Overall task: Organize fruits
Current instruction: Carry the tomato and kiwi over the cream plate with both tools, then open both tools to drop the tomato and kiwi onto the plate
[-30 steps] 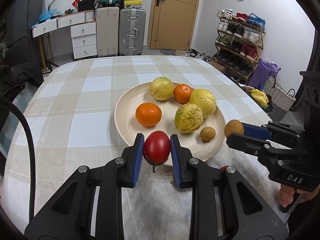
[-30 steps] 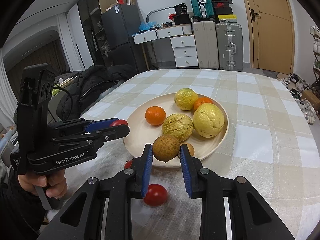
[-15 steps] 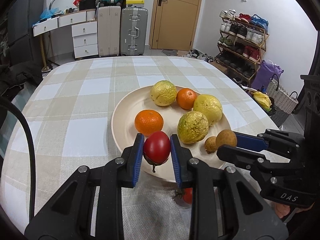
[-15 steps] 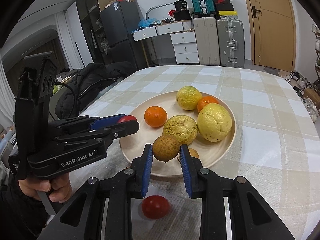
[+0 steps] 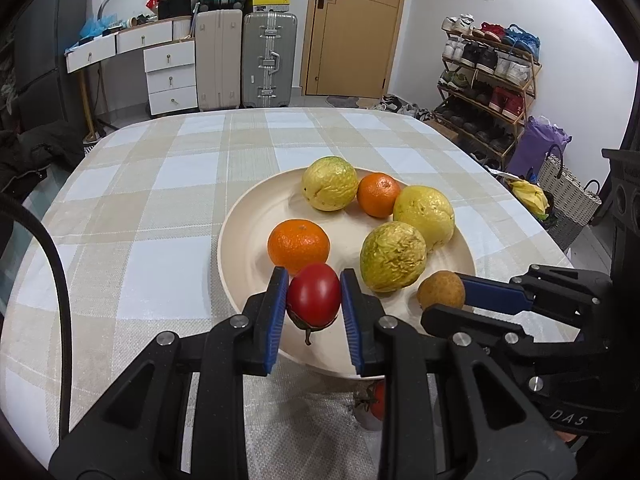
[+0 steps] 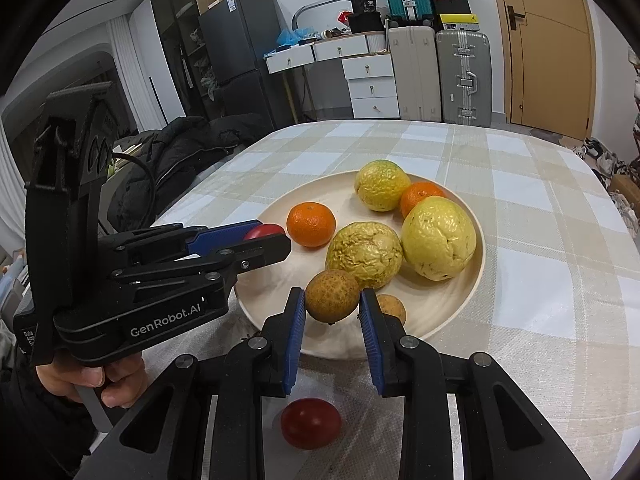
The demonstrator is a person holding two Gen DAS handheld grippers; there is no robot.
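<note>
With a red tomato [image 5: 314, 295] and a brown round fruit [image 6: 332, 296] pinched over the cream plate [image 6: 452, 308], release is probably needed next.

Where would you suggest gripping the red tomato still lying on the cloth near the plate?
Grip the red tomato across its round middle, coming from above: it lies on its side on the tablecloth, beside the plate rim, so the fingers should close parallel to that rim.
</note>
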